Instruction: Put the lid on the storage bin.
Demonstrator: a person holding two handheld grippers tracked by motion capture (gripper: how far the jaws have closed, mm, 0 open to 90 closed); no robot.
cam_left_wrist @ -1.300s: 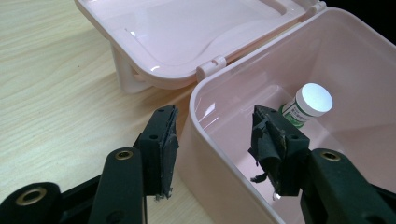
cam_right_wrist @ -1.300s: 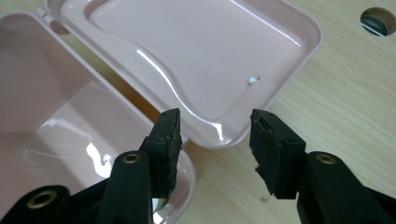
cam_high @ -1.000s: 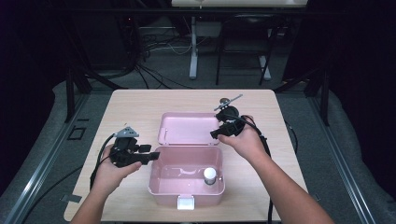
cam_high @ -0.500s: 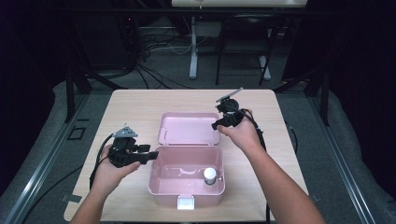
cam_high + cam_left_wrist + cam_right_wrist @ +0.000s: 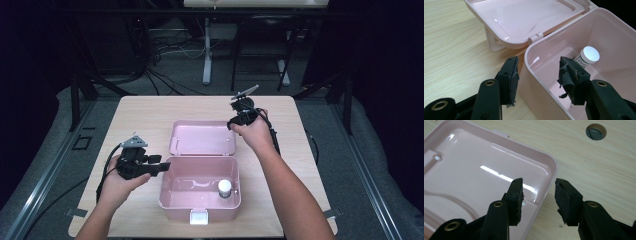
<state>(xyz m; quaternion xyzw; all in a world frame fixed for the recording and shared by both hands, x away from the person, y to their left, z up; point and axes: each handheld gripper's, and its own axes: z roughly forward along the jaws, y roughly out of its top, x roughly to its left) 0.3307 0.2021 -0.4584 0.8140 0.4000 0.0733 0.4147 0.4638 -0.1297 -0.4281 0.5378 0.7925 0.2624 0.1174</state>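
While the open pink plastic box [image 5: 199, 192] is straddled at its left wall by the parted jaws of the left gripper [image 5: 537, 72], with no clamping yet seen, the flipped-back lid [image 5: 484, 170] is being approached by the right gripper [image 5: 538, 195]. Its jaws have just been closing, yet remain apart astride the lid's edge, one pad over the lid and one over the table [image 5: 599, 165]. A white-capped bottle [image 5: 224, 187] stands inside the box. Closing appears to be the step; next, the lid's rim must be pinched and swung over.
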